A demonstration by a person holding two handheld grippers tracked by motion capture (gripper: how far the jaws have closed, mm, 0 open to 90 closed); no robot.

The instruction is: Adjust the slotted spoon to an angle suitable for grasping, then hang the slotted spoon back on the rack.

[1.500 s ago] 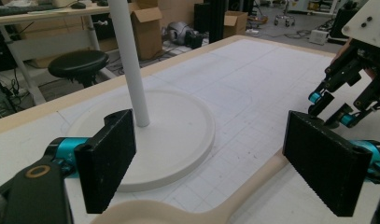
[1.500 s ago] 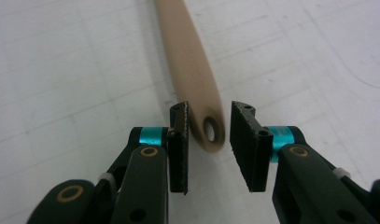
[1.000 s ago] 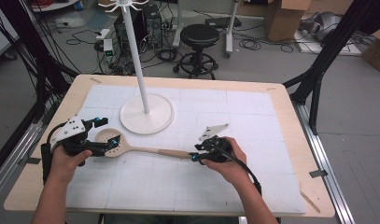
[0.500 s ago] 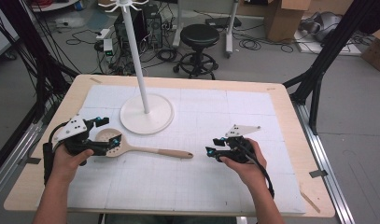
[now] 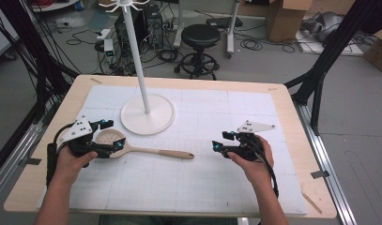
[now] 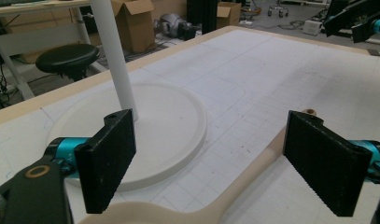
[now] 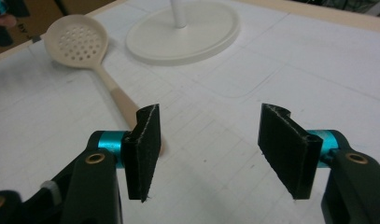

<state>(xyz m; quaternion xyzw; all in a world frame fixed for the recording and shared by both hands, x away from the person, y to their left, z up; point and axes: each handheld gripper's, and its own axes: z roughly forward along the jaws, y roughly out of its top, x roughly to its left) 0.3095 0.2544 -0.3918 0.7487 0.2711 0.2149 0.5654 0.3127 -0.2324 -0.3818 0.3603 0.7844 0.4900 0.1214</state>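
Observation:
A beige slotted spoon (image 5: 156, 151) lies on the white mat, bowl to the left, handle pointing right. My left gripper (image 5: 111, 134) stands open astride the bowl, one pad on each side; in the left gripper view (image 6: 208, 163) the bowl's rim sits low between the jaws and the handle (image 6: 267, 154) runs away to the right. My right gripper (image 5: 220, 141) hovers to the right of the handle's end, apart from it. Its jaws have just been opening and nothing lies between them (image 7: 208, 149). The perforated bowl (image 7: 75, 42) shows far off in the right gripper view.
A white stand with a round base (image 5: 147, 117) and a tall pole rises at the mat's back left, close behind the left gripper (image 6: 169, 121). The wooden table's edge (image 5: 38, 178) frames the mat. A small wooden stick (image 5: 310, 200) lies at the front right.
The right gripper was at the spoon handle's end, let it go and moved right while its jaws widened. The spoon stayed flat. The left gripper kept still.

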